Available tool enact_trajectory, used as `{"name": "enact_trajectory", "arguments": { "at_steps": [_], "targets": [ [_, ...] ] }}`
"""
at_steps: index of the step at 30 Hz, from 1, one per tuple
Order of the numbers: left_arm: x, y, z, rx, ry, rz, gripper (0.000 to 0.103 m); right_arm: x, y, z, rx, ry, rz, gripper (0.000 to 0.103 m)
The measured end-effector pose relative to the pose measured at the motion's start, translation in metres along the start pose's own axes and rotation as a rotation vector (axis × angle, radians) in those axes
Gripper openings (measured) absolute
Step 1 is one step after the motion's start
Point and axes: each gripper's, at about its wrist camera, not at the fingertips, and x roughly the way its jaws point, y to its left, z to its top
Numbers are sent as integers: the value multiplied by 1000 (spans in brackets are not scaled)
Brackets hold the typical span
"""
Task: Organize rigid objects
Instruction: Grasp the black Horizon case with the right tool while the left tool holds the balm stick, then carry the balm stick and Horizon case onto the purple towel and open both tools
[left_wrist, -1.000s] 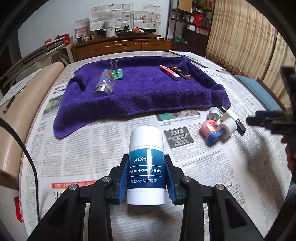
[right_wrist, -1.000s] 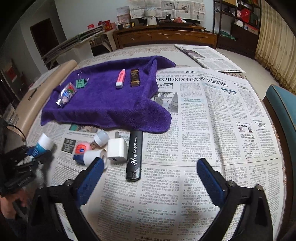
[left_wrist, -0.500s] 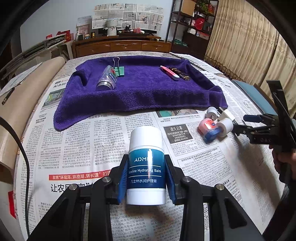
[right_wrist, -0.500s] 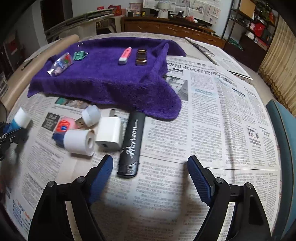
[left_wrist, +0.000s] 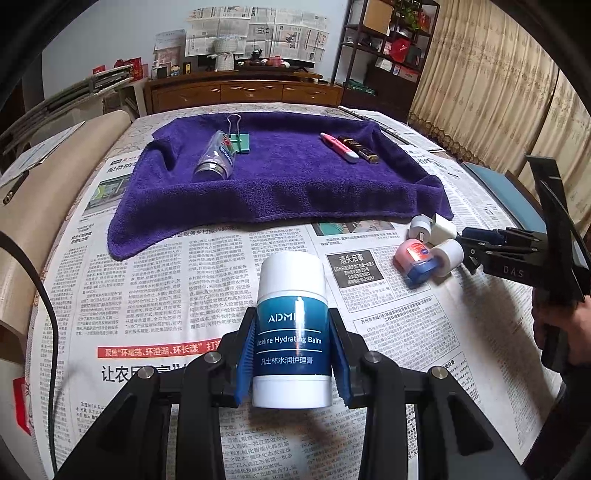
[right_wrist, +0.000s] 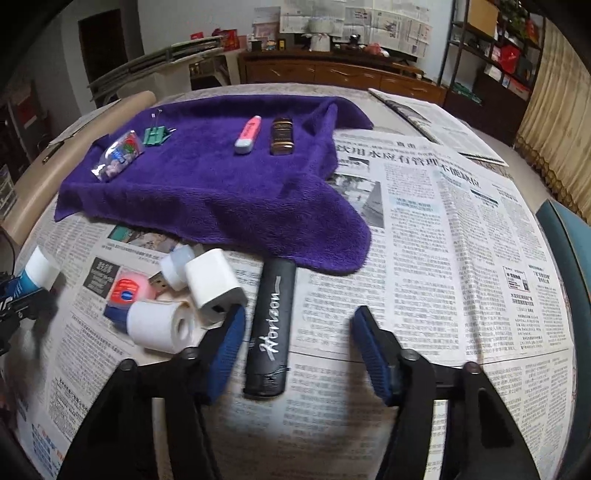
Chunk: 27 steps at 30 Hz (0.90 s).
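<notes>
Left gripper (left_wrist: 291, 354): jaws clamped on the balm stick (left_wrist: 291, 328), a white-capped tube with a blue "Hydrating Balm" label, gripped across the label band. The blue pads bear on opposite sides of the round body, which should keep it from rolling out; it is carried above the newspaper (left_wrist: 184, 280), short of the purple towel (left_wrist: 288, 184).

Right gripper (right_wrist: 297, 343): jaws apart, holding nothing. They straddle the lower end of the black "Horizon" bar (right_wrist: 272, 326), which lies lengthwise between the pads with its far end touching the towel's edge. Judgement: the jaws are lined up to close across its narrow width.

Just to the bar's left sits an unsorted cluster, touching or nearly so: white charger plug (right_wrist: 214, 286), white tape roll (right_wrist: 160, 325), pink-lidded tin (right_wrist: 127, 291), small white-capped USB piece (right_wrist: 173, 267).

The towel appears to be the sorting area. On it lie a clear bottle (left_wrist: 218, 160) beside a green binder clip (left_wrist: 239, 142), and a pink marker (left_wrist: 340, 147) beside a dark brown lighter-like case (left_wrist: 360, 149), apparently grouped in pairs.

Surface: a table spread with newspaper sheets. Room: wooden sideboard (left_wrist: 240, 90) under newspaper-covered wall, shelving and beige curtains (left_wrist: 480, 81) to the right.
</notes>
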Motion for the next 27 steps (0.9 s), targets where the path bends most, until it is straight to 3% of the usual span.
{"name": "enact_trajectory", "arguments": {
  "at_steps": [5,12,21,27],
  "targets": [
    [1,2,-1,-8,7,4,34,-4,12,-1,-25,-13,22,23],
    [-4,8,0,-18,-10,4,34,-9,10,-5,-1,-2,42,22],
    [-9,10,11,-19,-21,10,34,-36,-5,1,14,-48,36,22],
    [-14,4,26,3,-28,5,34,-43,-8,11,28,-72,94,22]
  ]
}}
